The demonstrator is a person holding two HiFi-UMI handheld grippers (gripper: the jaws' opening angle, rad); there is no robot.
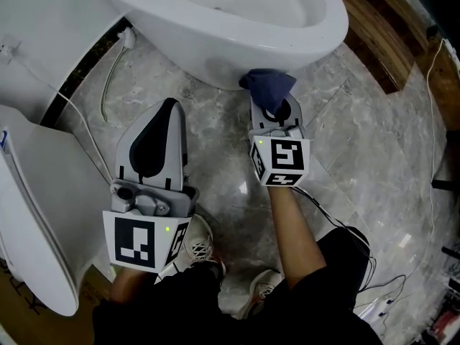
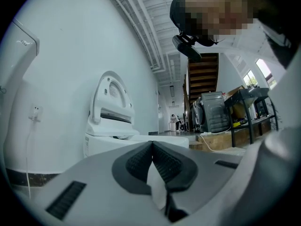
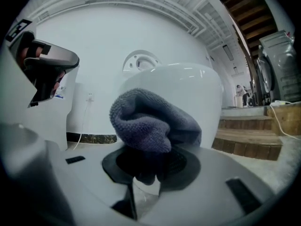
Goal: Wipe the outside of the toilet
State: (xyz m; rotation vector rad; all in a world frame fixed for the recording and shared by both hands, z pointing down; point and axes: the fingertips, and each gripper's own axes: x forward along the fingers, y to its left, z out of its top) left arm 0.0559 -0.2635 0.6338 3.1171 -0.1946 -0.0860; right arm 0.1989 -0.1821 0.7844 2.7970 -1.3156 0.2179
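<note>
Cloth held at the bowl's lower front

A blue cloth (image 1: pixel 267 83) is clamped in the right gripper (image 1: pixel 273 108) against the toilet (image 1: pixel 215 45) wall. The left gripper (image 1: pixel 169 106) is closed on nothing. Wiping is judged barely begun, with most of the outside left.

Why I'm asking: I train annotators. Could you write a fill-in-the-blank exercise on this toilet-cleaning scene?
1. The right gripper is shut on a dark blue ____.
2. Its load meets the outside of the white ____, low at the front.
3. The left gripper, jaws together, holds ____.

Missing words: cloth; toilet; nothing.
</note>
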